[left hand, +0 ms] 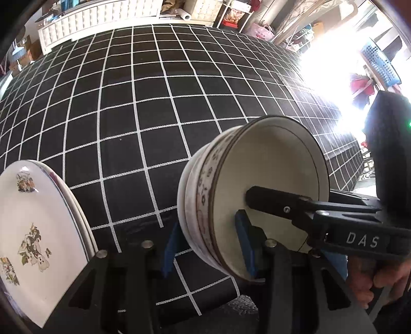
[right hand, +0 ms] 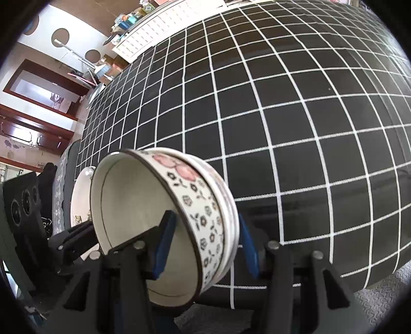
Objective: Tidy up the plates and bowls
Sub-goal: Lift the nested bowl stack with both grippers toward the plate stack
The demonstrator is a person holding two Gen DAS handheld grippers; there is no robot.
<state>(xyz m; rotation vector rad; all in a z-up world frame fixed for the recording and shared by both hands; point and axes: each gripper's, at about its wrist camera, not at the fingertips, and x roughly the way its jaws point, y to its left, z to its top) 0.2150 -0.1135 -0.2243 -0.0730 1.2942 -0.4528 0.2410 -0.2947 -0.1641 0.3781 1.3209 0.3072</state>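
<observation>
A stack of nested bowls (left hand: 269, 167), the inner one banded with flowers, sits tilted near the table's front edge. My left gripper (left hand: 210, 246) is shut on the stack's wall, one blue pad (left hand: 173, 246) outside and the other inside. My right gripper (right hand: 205, 246) is shut on the opposite wall of the same bowls (right hand: 200, 203), its left pad (right hand: 164, 241) inside. In the left wrist view a finger (left hand: 272, 203) of the right gripper reaches into the bowl from the right. A pile of white floral plates (left hand: 38, 231) lies to the left.
The table wears a black cloth with a white grid (left hand: 154, 102), bare beyond the dishes. A person's hand (left hand: 380, 280) holds the right gripper's handle. Cluttered shelves and a white padded bench (left hand: 84, 20) stand behind the table; grey floor (right hand: 380, 295) lies below its near edge.
</observation>
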